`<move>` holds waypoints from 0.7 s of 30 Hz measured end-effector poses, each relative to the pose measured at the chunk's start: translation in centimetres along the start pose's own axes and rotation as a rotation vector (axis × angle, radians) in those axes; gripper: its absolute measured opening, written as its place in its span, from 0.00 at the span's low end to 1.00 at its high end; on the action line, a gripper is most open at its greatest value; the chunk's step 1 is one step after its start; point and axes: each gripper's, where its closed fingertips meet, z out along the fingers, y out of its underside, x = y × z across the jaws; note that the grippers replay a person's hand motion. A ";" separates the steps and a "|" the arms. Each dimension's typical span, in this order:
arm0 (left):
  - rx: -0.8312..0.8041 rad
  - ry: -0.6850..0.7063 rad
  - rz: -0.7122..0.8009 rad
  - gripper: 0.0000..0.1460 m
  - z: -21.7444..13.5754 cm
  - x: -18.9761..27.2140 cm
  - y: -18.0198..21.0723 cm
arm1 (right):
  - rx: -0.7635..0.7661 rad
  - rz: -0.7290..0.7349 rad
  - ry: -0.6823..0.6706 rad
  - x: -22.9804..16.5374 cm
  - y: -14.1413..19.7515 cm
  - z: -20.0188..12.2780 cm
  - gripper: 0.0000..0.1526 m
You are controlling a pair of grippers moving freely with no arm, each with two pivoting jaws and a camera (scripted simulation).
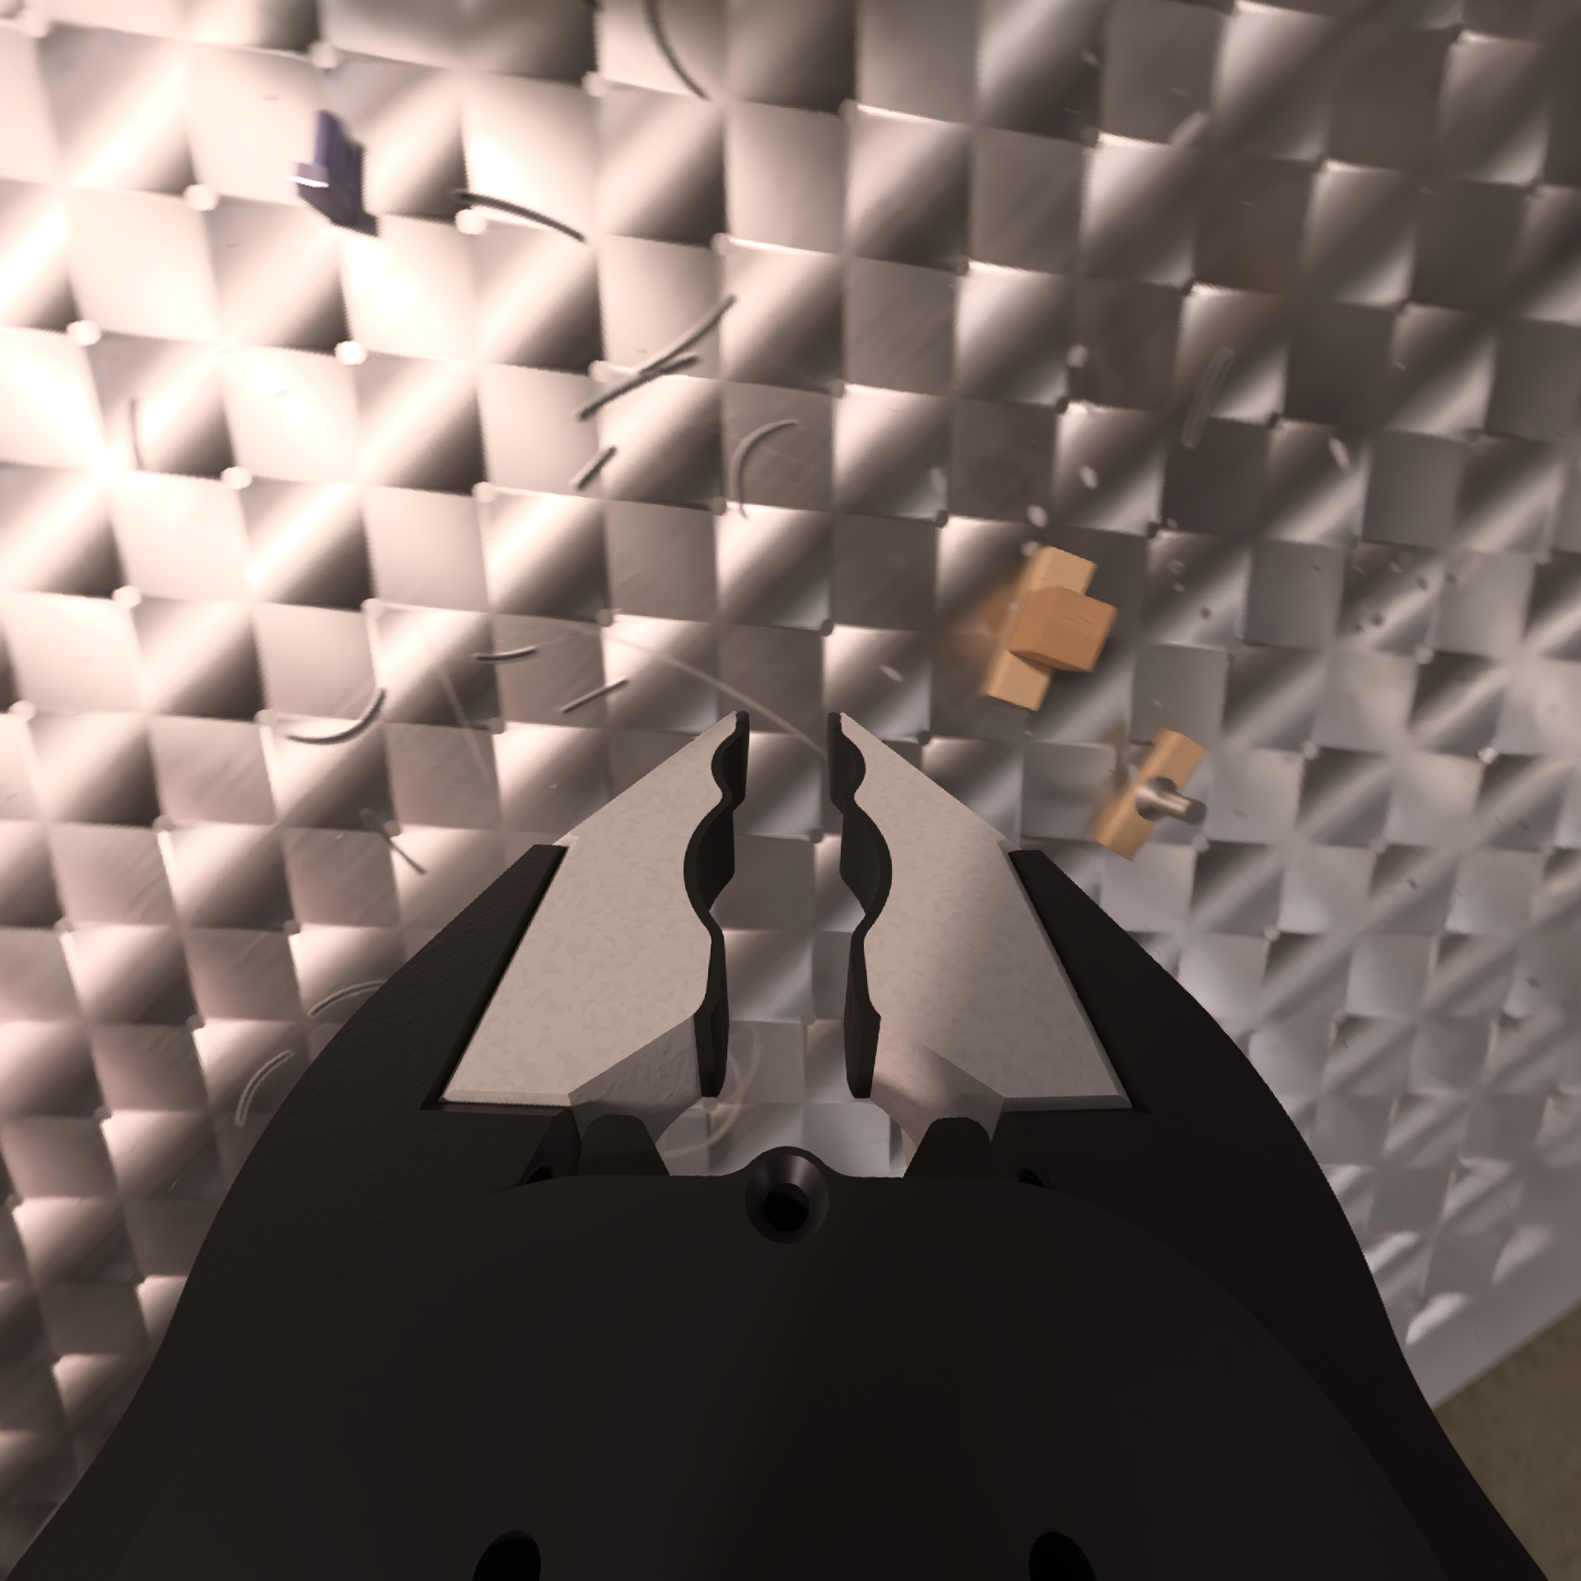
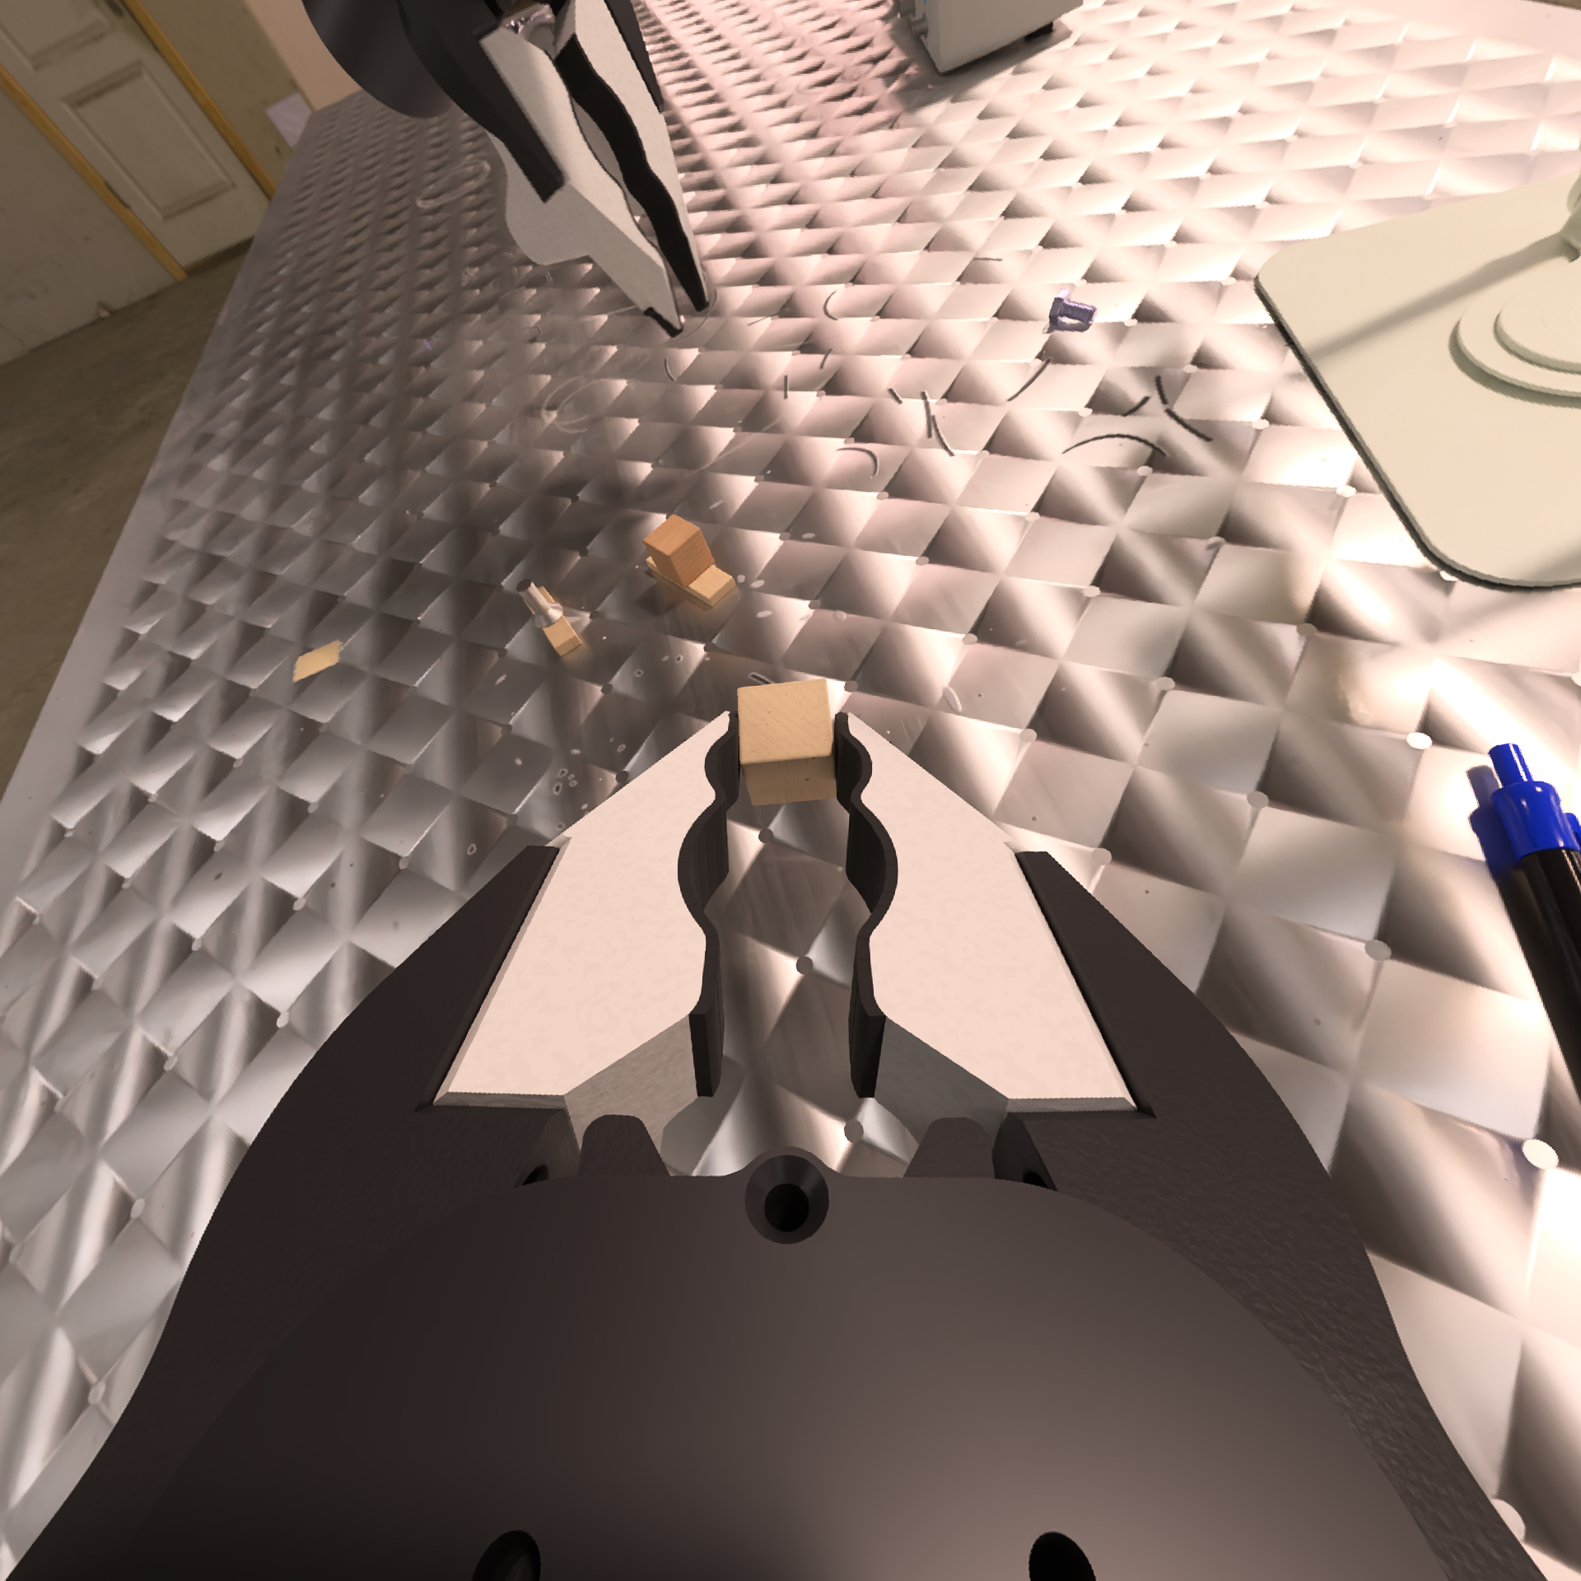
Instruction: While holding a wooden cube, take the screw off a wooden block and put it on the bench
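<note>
My right gripper is shut on a pale wooden cube and holds it above the metal bench. Ahead of it a small wooden block lies on the bench with a metal screw sticking out of it. In the left wrist view the same block and screw lie to the right of my left gripper. That gripper is empty, its jaws a narrow gap apart, and it hovers above the bench. It also shows in the right wrist view, at the far side.
A darker wooden cube sits on a flat wooden piece; both show in the left wrist view. A thin wooden tile, a purple part, blue-capped pens and a pale base plate lie around. The bench edge runs along the left.
</note>
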 end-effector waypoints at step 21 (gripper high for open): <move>-0.278 0.312 0.296 0.08 3.0 9.5 5.0 | -0.028 0.005 -0.022 -0.2 0.6 0.7 0.14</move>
